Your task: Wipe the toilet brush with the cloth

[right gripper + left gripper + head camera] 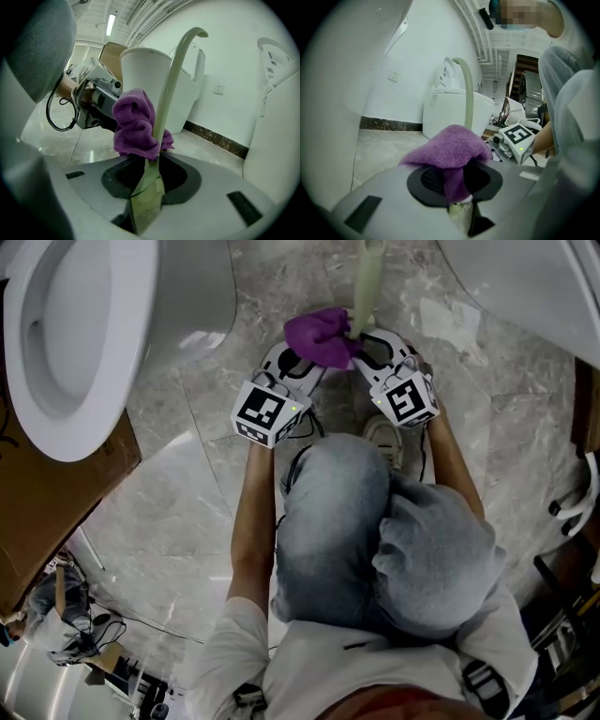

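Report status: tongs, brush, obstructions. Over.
Left tongs shut on purple cloth. Right tongs shut on brush handle. Cloth against handle. Nothing blocking.

Marble floor (187, 474) lies open between the toilet bowl (141, 352) at left and the white fixture (525, 287) at far right; the toilet brush handle (367, 282) stands mid-gap, and the person's knees (375, 531) block the near side.

I see the toilet brush handle (367, 277) run off the head view's top edge; bristle end out of view. The cloth (321, 337) hides part of it.
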A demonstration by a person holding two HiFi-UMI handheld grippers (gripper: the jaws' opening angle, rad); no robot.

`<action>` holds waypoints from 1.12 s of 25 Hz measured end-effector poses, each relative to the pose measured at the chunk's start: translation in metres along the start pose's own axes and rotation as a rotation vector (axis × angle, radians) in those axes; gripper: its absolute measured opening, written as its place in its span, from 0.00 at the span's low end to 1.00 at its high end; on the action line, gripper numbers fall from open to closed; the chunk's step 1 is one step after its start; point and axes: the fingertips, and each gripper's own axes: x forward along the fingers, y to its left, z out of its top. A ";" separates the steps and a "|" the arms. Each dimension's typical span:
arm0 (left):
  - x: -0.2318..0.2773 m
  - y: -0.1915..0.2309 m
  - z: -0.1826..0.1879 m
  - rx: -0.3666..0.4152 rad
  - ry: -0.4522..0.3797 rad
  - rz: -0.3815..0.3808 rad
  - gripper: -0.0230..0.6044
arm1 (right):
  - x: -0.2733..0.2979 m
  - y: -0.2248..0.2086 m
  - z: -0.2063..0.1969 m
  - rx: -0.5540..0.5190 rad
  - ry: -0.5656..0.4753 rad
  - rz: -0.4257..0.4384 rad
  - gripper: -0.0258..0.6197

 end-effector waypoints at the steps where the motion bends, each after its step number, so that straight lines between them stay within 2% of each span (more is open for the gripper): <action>1: -0.002 0.002 0.002 0.001 -0.005 0.010 0.17 | -0.001 0.000 0.000 0.009 -0.011 -0.006 0.19; 12: -0.017 0.010 0.025 0.036 -0.070 0.097 0.16 | -0.042 -0.012 0.010 0.114 -0.056 -0.109 0.17; 15: -0.026 0.014 0.030 0.039 -0.088 0.135 0.16 | -0.057 -0.021 0.022 0.177 -0.119 -0.154 0.15; 19: -0.039 0.022 0.041 0.046 -0.127 0.209 0.16 | -0.072 -0.036 0.038 0.278 -0.194 -0.223 0.09; 23: -0.043 0.029 0.043 0.072 -0.125 0.258 0.15 | -0.072 -0.038 0.039 0.300 -0.193 -0.236 0.04; 28: -0.043 0.031 0.043 0.087 -0.121 0.274 0.16 | -0.073 -0.040 0.032 0.319 -0.183 -0.257 0.04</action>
